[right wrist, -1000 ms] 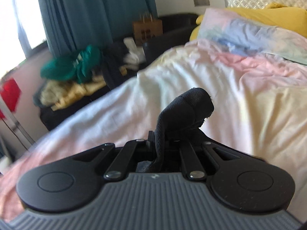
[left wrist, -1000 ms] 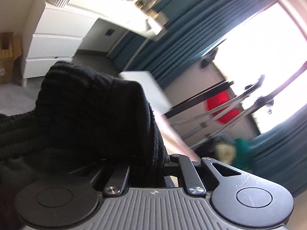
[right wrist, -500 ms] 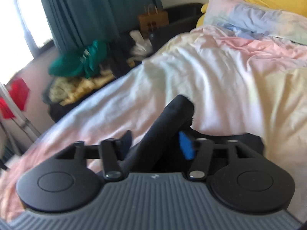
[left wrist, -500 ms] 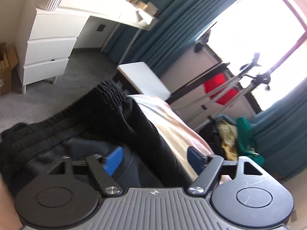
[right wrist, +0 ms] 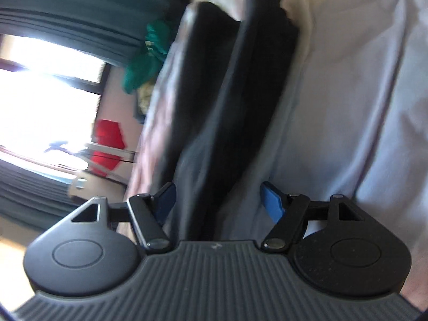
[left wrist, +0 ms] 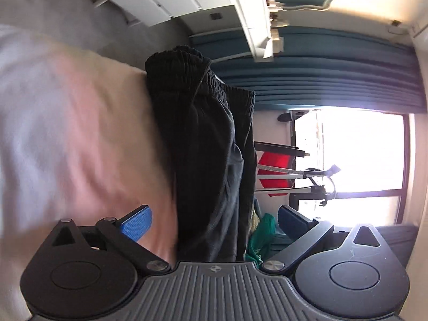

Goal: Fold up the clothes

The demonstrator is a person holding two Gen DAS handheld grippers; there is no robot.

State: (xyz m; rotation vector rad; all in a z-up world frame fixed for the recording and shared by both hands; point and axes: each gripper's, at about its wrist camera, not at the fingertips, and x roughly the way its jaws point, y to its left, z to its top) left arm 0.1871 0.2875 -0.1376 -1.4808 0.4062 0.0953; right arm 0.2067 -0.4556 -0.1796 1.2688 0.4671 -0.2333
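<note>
- Black trousers [left wrist: 211,160] lie lengthwise on the bed sheet [left wrist: 80,133], elastic waistband [left wrist: 182,61] at the far end in the left wrist view.
- Left claw [left wrist: 214,219]: blue pads [left wrist: 136,222] spread wide, gripping nothing.
- Right claw [right wrist: 218,200]: likewise spread, empty; the trousers [right wrist: 227,93] appear as two dark legs, though blur obscures detail.
- Teal curtains [left wrist: 321,75] and a bright window [left wrist: 361,155] behind.
</note>
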